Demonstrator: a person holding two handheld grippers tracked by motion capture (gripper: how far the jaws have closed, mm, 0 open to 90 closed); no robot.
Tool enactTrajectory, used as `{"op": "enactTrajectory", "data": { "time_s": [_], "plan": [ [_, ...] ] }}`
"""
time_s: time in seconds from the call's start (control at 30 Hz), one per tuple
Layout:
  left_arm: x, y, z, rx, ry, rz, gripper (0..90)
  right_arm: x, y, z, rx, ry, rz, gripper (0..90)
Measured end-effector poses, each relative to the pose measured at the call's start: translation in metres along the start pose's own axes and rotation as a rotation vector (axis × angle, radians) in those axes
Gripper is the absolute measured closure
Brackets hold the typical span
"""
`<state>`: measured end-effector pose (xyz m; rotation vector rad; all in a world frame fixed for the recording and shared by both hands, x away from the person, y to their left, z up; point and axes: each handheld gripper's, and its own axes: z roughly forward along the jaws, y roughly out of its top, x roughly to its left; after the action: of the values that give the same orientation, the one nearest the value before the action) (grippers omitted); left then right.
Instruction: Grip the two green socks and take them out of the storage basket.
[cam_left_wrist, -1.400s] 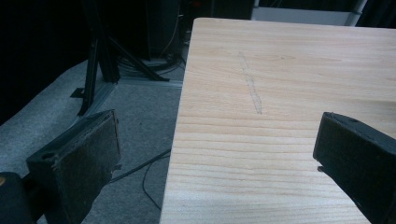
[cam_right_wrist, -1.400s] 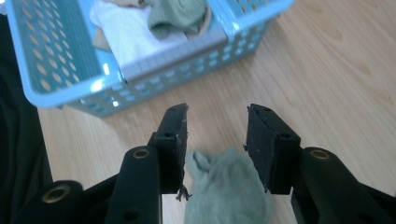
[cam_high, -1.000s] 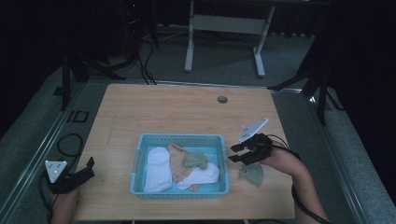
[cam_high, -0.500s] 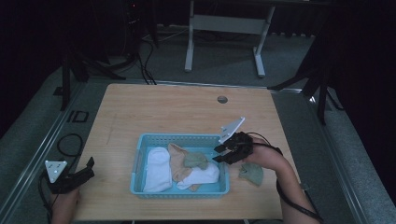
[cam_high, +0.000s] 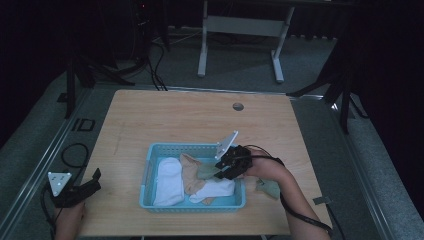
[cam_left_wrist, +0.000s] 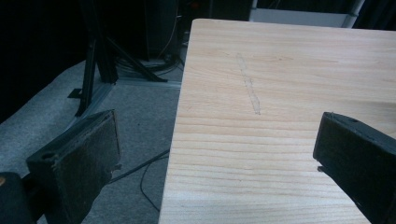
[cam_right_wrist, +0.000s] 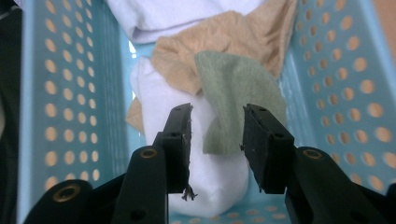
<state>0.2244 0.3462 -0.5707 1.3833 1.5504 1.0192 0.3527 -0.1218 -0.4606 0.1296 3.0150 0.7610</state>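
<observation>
Green sock (cam_right_wrist: 236, 102) lying in the blue basket (cam_high: 150, 165); right gripper (cam_right_wrist: 217, 135) hovering over it, jaws closing, nothing gripped; left gripper (cam_left_wrist: 215, 154) gaping beside the basket.

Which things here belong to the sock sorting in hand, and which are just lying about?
In the job:
- right gripper, fingers apart above the green sock, closing, nothing clamped
- blue basket
- white socks and tan sock in it
- second green sock on the table beside the basket

Lying about:
- left gripper, open at the table edge
- cables on the floor

Your green sock (cam_right_wrist: 236, 95) lies crumpled in the blue basket (cam_right_wrist: 345, 93), draped over the tan and white socks.
</observation>
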Motion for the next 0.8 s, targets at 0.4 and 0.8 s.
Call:
{"op": "enactTrajectory", "data": {
  "time_s": [0.4,0.8],
  "plan": [
    [0.0,0.0,0.0,0.001,-0.003,-0.002,0.4,-0.004,0.005,0.032,0.059,0.007,-0.011,61.8],
    [0.0,0.0,0.0,0.0,-0.002,0.0,0.4,-0.003,0.006,0.038,0.095,-0.007,-0.027,84.8]
  ]
}}
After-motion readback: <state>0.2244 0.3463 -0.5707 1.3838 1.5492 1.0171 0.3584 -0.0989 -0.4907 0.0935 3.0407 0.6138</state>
